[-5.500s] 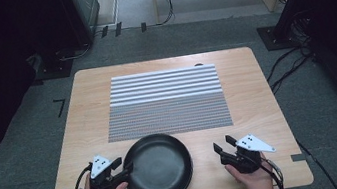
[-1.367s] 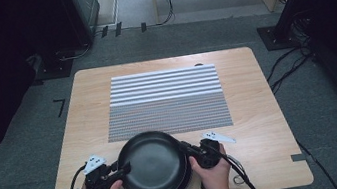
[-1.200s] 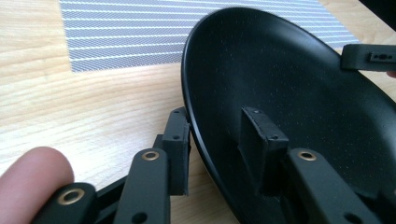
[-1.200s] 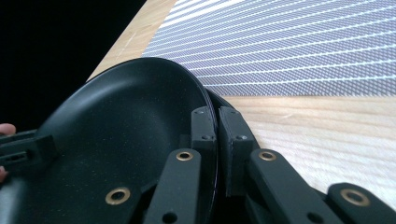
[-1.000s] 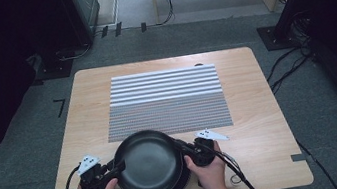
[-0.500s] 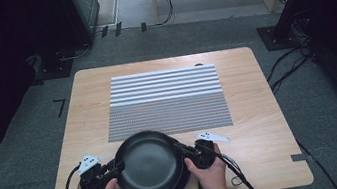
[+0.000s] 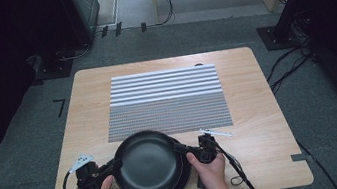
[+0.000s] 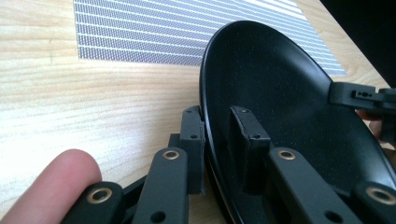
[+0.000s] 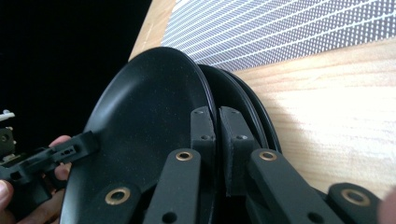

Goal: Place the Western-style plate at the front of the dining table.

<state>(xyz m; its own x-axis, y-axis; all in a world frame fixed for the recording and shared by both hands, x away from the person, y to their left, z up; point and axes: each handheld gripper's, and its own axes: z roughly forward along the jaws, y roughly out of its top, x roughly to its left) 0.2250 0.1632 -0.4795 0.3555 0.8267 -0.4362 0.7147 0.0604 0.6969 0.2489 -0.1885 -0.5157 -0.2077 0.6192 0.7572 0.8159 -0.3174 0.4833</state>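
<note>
A black plate (image 7: 147, 164) hangs slightly raised over the near edge of the table, above a stack of other black plates (image 7: 184, 185). My left gripper (image 7: 116, 164) is shut on its left rim, and my right gripper (image 7: 178, 148) is shut on its right rim. In the left gripper view the jaws (image 8: 217, 116) pinch the plate (image 8: 289, 107) edge, with the right gripper's jaw (image 8: 359, 95) at the far rim. The right gripper view has its gripper (image 9: 215, 116) clamped on the top plate (image 9: 144, 107), the lower plates (image 9: 245, 102) just behind it.
A grey-and-white striped mat (image 7: 166, 102) covers the middle of the wooden table (image 7: 260, 111). Cables (image 7: 298, 62) trail on the floor at the right, and dark equipment stands (image 7: 71, 33) flank the table's far corners.
Both grippers, earlier open and apart from the plates, have closed in and shut on the top plate's rims. The plate has since risen slightly and shifted toward the mat.
</note>
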